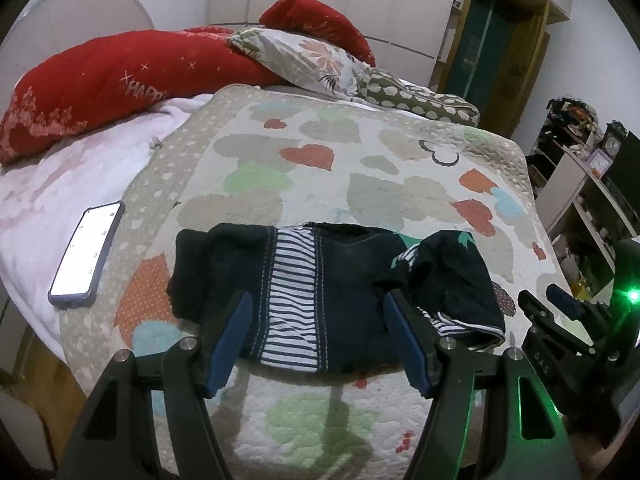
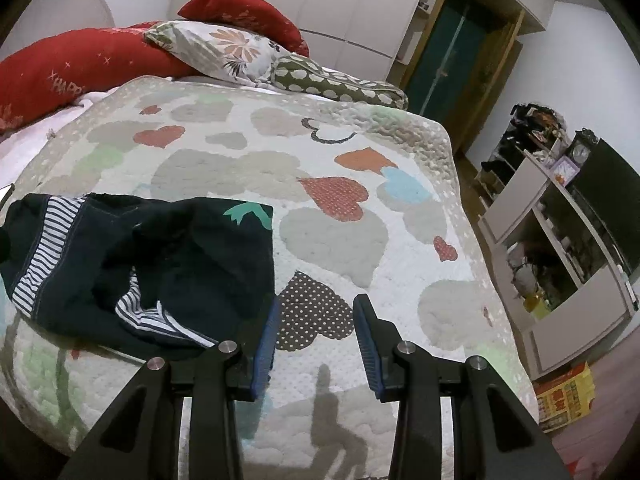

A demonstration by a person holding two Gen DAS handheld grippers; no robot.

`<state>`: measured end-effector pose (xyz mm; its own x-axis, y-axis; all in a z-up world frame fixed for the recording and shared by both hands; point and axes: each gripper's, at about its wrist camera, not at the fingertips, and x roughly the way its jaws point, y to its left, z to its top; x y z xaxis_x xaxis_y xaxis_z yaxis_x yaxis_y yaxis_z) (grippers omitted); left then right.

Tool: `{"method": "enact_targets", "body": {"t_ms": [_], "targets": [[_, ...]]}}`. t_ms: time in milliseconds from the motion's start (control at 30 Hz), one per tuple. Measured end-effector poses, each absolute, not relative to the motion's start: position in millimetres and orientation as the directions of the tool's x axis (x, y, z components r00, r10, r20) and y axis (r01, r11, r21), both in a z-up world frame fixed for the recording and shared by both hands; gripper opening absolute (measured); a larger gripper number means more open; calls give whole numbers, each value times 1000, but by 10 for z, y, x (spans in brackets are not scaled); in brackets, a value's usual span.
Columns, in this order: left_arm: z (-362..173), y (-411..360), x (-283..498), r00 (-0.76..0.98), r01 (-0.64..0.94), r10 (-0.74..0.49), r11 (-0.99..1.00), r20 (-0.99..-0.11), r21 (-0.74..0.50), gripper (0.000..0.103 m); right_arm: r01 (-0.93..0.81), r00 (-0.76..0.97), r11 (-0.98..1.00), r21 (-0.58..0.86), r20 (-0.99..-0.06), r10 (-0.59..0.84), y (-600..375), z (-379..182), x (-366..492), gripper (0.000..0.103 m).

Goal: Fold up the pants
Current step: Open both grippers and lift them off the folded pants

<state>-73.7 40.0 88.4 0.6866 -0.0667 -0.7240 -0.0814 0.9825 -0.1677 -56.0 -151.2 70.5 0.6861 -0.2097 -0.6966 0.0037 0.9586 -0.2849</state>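
Blue-padded left gripper (image 1: 318, 332): jaws wide, empty, straddling near edge of pants (image 1: 320, 292). Right gripper (image 2: 314, 330): jaws apart, empty, over quilt (image 2: 360, 248) beside pants at 9 o'clock. Pants bunched, right part crumpled; fold judged incomplete, smoothing and final fold remaining.

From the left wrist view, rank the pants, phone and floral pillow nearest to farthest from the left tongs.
1. Pants, right at the open left tongs, between the fingers.
2. Phone, off to the left on the bed edge.
3. Floral pillow, far end by the red cushions.
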Motion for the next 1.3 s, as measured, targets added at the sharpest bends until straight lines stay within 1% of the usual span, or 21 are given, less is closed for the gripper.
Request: {"method": "enact_targets", "body": {"t_ms": [867, 1033, 1167, 1300], "targets": [[677, 820, -726, 659, -169, -54, 961, -750, -217, 67, -41, 681, 934, -354, -694, -233, -1250, 686, -534, 43], [659, 848, -734, 658, -185, -19, 965, -753, -185, 67, -53, 678, 930, -365, -697, -235, -1187, 678, -523, 44], [660, 860, -753, 658, -190, 6, 969, -753, -158, 67, -66, 677, 927, -369, -699, -230, -1123, 671, -525, 48], [670, 873, -773, 663, -196, 43, 973, -747, -119, 67, -79, 670, 926, -370, -707, -226, -1059, 653, -501, 49]]}}
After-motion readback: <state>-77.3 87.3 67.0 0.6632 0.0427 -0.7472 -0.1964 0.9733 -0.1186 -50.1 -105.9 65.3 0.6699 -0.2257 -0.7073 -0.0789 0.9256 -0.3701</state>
